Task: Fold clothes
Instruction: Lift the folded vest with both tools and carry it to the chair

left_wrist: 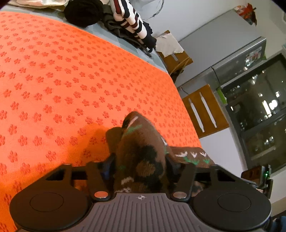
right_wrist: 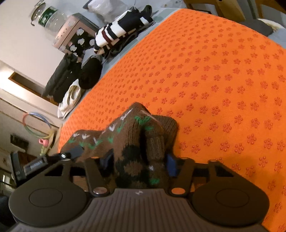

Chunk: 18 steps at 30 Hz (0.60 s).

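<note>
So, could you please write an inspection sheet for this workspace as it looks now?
Surface: table covered by an orange mat with a flower pattern.
Job's things: brown sweater bunched at the near edge of the mat, stretched between both grippers.
Clutter: striped garment, black garment and a white cloth piled at the far edge.
Grippers: left gripper shut on the sweater; right gripper shut on the sweater.
Cables: nothing seen.
Surroundings: wooden chairs, a fridge, a dark window, a water jug.
</note>
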Available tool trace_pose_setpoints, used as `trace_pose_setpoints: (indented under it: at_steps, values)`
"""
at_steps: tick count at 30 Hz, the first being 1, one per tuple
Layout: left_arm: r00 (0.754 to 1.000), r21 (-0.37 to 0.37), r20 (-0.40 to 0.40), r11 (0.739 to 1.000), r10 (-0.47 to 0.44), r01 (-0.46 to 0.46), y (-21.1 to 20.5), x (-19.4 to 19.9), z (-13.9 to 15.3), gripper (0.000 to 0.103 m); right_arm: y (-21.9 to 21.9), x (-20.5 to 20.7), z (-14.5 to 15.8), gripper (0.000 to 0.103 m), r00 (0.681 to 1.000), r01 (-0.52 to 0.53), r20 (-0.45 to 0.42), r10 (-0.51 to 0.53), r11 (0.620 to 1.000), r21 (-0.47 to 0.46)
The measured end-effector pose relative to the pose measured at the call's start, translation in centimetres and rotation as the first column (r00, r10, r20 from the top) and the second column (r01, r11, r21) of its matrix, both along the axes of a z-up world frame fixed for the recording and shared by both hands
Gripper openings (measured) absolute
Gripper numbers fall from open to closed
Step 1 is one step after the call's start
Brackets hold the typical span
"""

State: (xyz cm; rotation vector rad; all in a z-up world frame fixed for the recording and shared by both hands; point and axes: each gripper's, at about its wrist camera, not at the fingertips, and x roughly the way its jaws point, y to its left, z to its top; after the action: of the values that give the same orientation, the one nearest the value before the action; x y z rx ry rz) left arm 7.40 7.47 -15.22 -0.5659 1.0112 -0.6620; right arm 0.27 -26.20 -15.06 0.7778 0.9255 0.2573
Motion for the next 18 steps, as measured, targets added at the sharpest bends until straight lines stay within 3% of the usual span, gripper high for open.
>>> trace_pose_setpoints:
  at_steps: [4, 10, 18]
  values:
    - [0.999, -0.026, 0.005, 0.999, 0.041, -0.041, -0.3, -0.7, 0.7, 0.046, -0.5, -0.1, 0.6, 0.048, 1.000, 0.015, 0.023, -0.016, 0.999, 0.032]
    - [0.997, -0.081, 0.037, 0.995, 0.064, -0.060, -2.3, -1.3, 3.2, 0.045, -3.0, -1.1, 3.3, 0.047, 0.994, 0.043, 0.099, -0.049, 0.997, 0.056]
    - [0.994, -0.134, 0.108, 0.991, 0.015, -0.001, -10.3, -0.7, 6.4, 0.045, -11.1, -3.1, 7.2, 0.047, 0.977, 0.110, 0.180, -0.117, 0.993, 0.045]
